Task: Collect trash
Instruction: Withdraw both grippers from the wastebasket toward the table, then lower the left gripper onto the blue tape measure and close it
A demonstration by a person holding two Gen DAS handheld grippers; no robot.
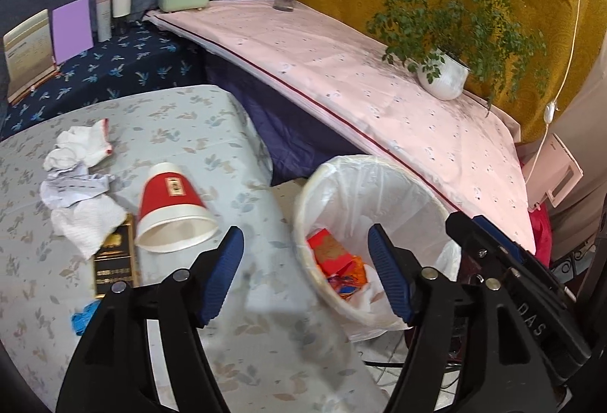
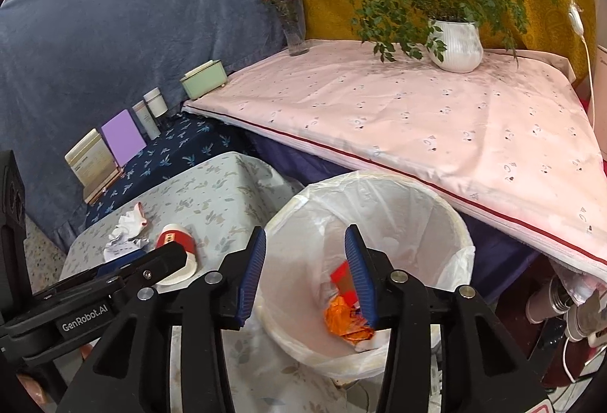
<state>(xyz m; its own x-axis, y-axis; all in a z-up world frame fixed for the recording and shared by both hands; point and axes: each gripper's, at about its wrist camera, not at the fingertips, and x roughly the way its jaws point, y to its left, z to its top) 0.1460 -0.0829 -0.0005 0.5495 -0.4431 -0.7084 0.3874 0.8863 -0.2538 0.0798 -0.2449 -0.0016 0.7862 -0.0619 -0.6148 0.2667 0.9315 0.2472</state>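
Two grippers: left gripper (image 1: 305, 269) and right gripper (image 2: 305, 274), jaws apart, empty
Bin (image 2: 461, 223): just beyond, wrappers (image 2: 347, 318) inside
Cup (image 1: 170, 210): left, on its side
Tissues (image 1: 81, 181): farther left
Advice: I'd pinch the cup's rim first.

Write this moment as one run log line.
left gripper: open, empty | right gripper: open, empty | white lined bin: wrappers inside | red paper cup: on table

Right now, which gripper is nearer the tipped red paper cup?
Left. The left gripper hangs just beside the red paper cup, over the table edge; the right gripper is farther off, above the trash bin.
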